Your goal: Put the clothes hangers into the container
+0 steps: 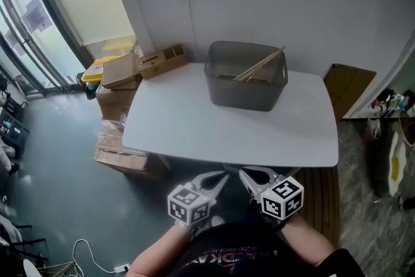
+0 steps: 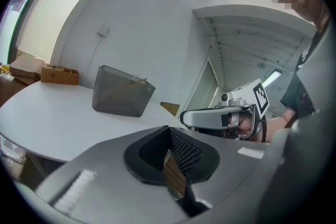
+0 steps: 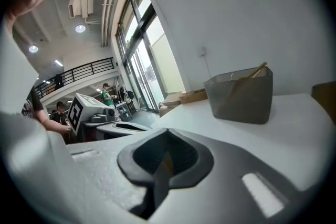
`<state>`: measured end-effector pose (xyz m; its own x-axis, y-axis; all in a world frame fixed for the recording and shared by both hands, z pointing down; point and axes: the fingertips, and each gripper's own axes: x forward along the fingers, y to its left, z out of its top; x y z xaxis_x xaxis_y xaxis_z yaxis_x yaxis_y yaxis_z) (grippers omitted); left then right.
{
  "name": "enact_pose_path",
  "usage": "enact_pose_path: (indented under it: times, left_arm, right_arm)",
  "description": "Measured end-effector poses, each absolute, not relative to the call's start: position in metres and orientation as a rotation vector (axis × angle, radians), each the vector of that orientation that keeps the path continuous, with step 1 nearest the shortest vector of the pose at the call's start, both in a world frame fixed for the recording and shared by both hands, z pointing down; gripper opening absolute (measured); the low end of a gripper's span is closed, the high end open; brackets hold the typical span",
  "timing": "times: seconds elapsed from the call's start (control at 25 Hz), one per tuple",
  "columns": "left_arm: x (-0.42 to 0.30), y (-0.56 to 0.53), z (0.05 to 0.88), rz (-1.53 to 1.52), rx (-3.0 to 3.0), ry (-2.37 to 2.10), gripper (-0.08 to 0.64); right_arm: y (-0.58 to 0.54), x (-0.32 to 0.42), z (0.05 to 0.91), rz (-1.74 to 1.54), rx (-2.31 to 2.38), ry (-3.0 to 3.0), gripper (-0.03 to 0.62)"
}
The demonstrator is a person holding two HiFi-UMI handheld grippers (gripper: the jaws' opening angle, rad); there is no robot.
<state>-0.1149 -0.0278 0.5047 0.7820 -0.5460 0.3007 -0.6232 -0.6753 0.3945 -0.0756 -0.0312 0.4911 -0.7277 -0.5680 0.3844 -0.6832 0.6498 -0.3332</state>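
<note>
At the near edge of the table (image 1: 194,126), close against the person's body, the left gripper (image 1: 224,177) and the right gripper (image 1: 245,173) hang side by side, tips pointing toward each other. Both have their jaws pressed together with nothing between them. The table top beyond them is bare, with no hanger lying loose on it. Toward the far side stands the grey container (image 1: 245,84), and the wooden hangers (image 1: 259,65) rest inside it, one end leaning out over the rim. By the look of it, the task is done or paused. Any next move would call for finding another hanger first, and none is in view. Past the table's left corner sit cardboard boxes (image 1: 120,71).
</note>
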Motion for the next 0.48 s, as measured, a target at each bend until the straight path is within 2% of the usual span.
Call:
enact_pose_path:
  times: [0.48]
  left_arm:
    - [-0.098, -0.004, 0.511, 0.246, 2.494, -0.825, 0.005]
  right_arm:
    - [0.005, -0.069, 0.508, 0.738, 1.016, -2.600, 0.003]
